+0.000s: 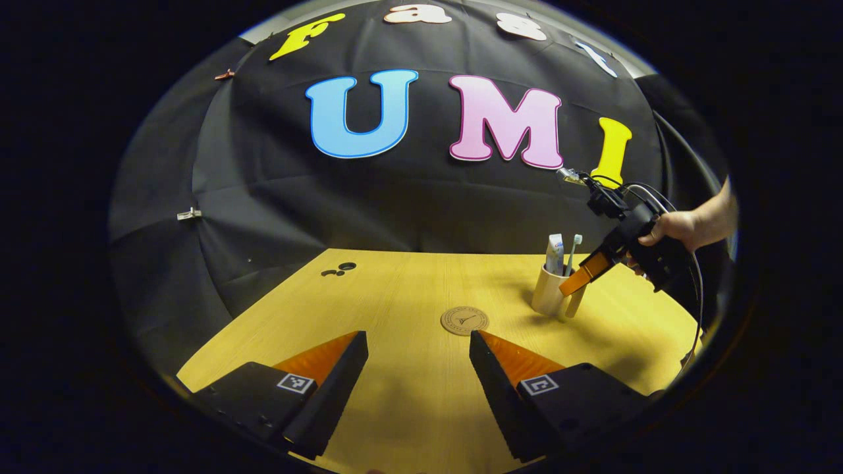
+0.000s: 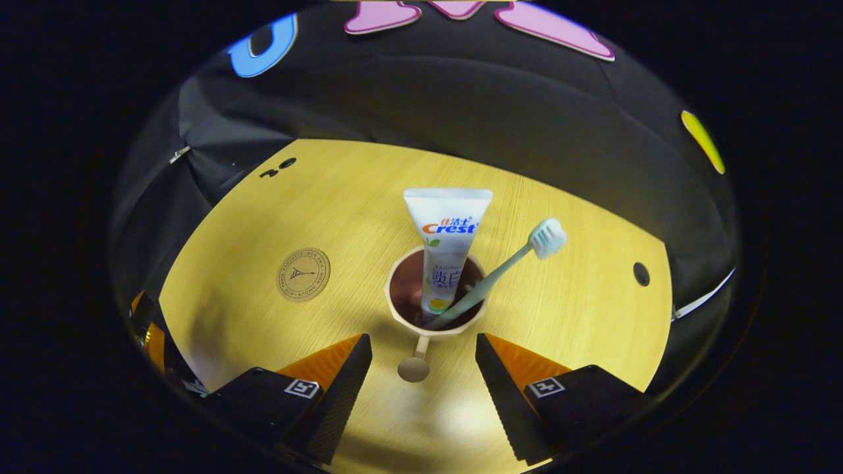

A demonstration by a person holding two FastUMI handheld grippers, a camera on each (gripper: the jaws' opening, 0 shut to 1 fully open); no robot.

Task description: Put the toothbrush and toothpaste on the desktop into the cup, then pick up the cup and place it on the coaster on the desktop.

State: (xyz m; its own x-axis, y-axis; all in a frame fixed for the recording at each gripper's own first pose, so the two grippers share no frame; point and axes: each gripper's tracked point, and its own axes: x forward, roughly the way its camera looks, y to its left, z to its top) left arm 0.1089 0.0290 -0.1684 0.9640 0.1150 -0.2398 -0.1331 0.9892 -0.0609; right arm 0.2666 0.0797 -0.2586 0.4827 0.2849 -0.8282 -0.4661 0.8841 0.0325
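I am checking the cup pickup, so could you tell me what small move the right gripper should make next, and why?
Probably ease the right gripper forward and down to close on the cup. Its jaws stand open astride the cup's handle, the toothpaste and toothbrush are already inside, and the coaster is bare.

Light wooden desktop (image 2: 566, 309) with visible grain, 2 small dark holes at the far left corner, 1 more near the right edge. Resting directly on it: round coaster (image 2: 303, 274), and, well apart, handled cup (image 2: 435, 324) standing upright.
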